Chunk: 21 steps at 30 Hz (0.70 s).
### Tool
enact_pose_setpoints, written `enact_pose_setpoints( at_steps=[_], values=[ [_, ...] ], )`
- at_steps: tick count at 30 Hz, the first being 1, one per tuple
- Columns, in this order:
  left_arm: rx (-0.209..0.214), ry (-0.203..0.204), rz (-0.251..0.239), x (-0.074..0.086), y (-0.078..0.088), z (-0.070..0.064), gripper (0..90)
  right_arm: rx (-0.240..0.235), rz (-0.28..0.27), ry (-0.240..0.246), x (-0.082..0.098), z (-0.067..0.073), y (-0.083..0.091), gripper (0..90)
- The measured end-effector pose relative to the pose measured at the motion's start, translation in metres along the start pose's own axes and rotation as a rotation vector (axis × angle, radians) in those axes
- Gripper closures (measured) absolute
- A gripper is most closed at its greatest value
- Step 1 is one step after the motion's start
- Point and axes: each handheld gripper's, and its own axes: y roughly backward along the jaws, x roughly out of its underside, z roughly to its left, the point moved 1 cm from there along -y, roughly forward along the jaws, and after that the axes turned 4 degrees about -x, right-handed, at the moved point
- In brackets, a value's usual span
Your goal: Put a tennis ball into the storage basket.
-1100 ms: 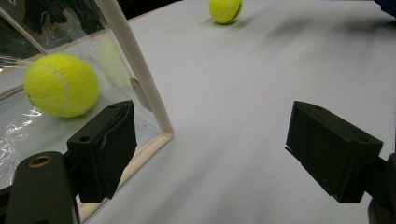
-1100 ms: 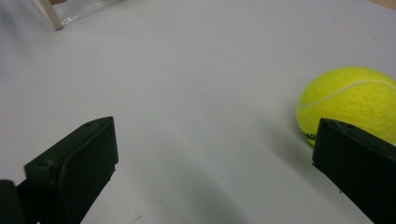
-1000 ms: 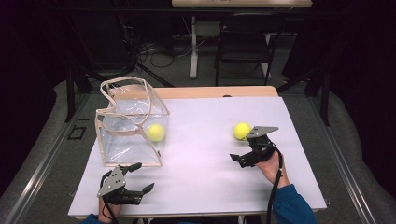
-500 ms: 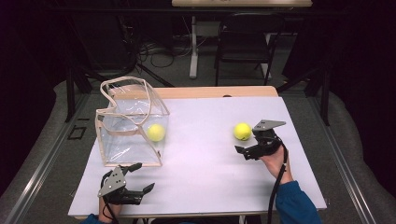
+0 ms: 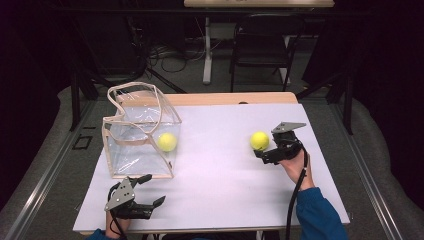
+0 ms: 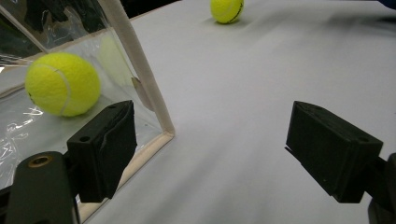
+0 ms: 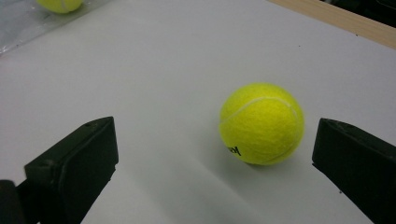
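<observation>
White tabletop point(image 5: 215, 170) stretched wide and bare between the two grippers, with a wooden strip showing along its far edge and a dark floor, cables and a chair point(image 5: 260, 45) beyond. Near the left edge stood a clear plastic bag point(image 5: 137, 132) with cream trim, its mouth open upward and its walls slumped; a tennis ball in the bag point(image 5: 167, 142) lay against its right-hand wall. In the left gripper view that ball sat behind the clear wall, just past the bag's trimmed corner.

On the right half, well apart from the bag, a loose tennis ball point(image 5: 259, 140) rested on the tabletop with open surface all around it. Being round, it had no long axis; in the right gripper view its printed mark faced down and toward the camera.

The right gripper point(image 5: 264, 154) sat just beside this ball, its jaws spread wide; in its own view the ball lay between them, nearer the right jaw, touching neither. The left gripper point(image 5: 150, 191) hovered near the table's front edge, just in front of the bag, jaws likewise parted and holding nothing.
</observation>
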Motion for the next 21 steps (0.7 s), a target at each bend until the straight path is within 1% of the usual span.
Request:
enact_pose_setpoints(
  at_steps=[2,6,9,14,18,21],
  values=[
    [-0.003,-0.001,0.001,0.0,0.0,0.0,16.1,0.001,0.004,0.0,-0.001,-0.001,-0.001,0.0],
    [0.003,0.003,-0.005,0.001,0.0,0.0,16.1,0.004,0.009,-0.003,-0.004,-0.004,-0.004,0.0],
    [0.006,0.003,0.001,0.001,-0.001,0.001,16.2,0.007,0.017,0.001,-0.006,-0.006,-0.004,0.0],
    [0.001,-0.002,-0.005,-0.001,0.0,-0.001,16.1,0.009,0.011,-0.003,-0.01,-0.01,-0.005,0.0],
    [0.002,-0.003,-0.002,-0.001,-0.001,-0.001,16.1,0.015,0.022,-0.002,-0.01,-0.012,-0.007,0.0],
    [0.0,-0.002,0.0,0.0,0.0,0.0,16.2,0.018,0.025,-0.012,-0.01,-0.016,-0.009,0.0]
  ],
)
